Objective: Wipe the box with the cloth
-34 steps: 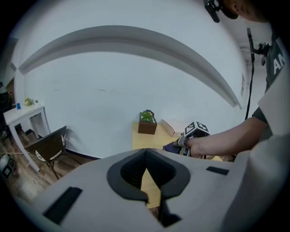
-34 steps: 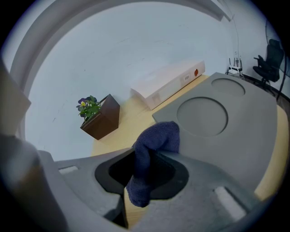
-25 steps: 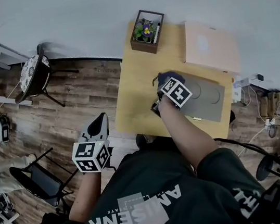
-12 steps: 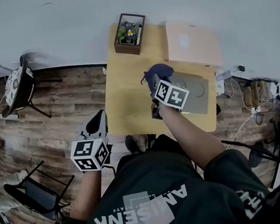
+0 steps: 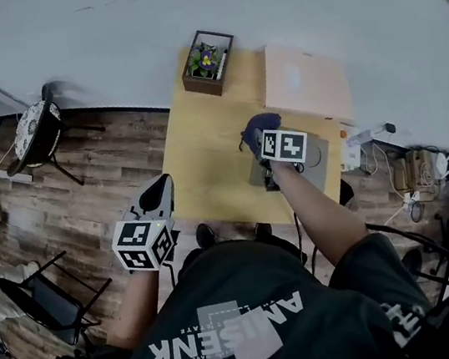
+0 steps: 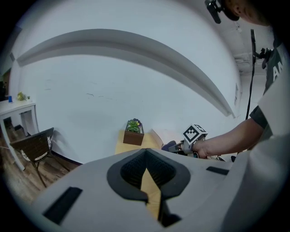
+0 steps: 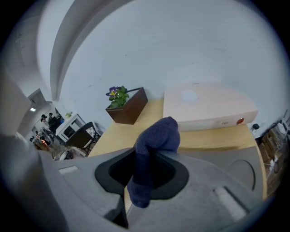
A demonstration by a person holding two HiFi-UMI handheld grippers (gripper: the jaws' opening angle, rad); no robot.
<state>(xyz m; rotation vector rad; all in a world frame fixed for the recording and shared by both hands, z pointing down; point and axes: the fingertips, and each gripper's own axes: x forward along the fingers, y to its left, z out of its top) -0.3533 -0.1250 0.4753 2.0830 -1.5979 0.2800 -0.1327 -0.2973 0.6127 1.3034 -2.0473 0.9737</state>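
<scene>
The right hand-held gripper (image 5: 258, 138) was closed on a dark blue cloth (image 5: 260, 124), pinching it partway along. That left a bunched end free beyond the jaws to serve as the wiping pad, and a shorter tail hanging out on the near side. In the right gripper view the cloth (image 7: 156, 138) stood up out of the jaws. Its long axis ran along the gripper's own line, and its rounded end pointed far and slightly right, toward the near left corner of the pale box (image 7: 208, 106).

The box (image 5: 306, 81) lay flat at the far right of the wooden surface (image 5: 205, 161). Its long side ran left to right along the far edge and its broad top faced up, the easiest face to reach first. The cloth was just beside that corner; whether it touched the box could not be made out. The gripper hung above a grey mat (image 5: 317, 166) lying near the box.

The left hand-held gripper (image 5: 157, 198) was held well apart, left of the surface and over the wood floor, probably parked out of the way. In its own view the left hand-held gripper (image 6: 146, 181) had its jaws together on nothing. A planter of flowers (image 5: 204, 51) stood at the far left corner, away from the work.
</scene>
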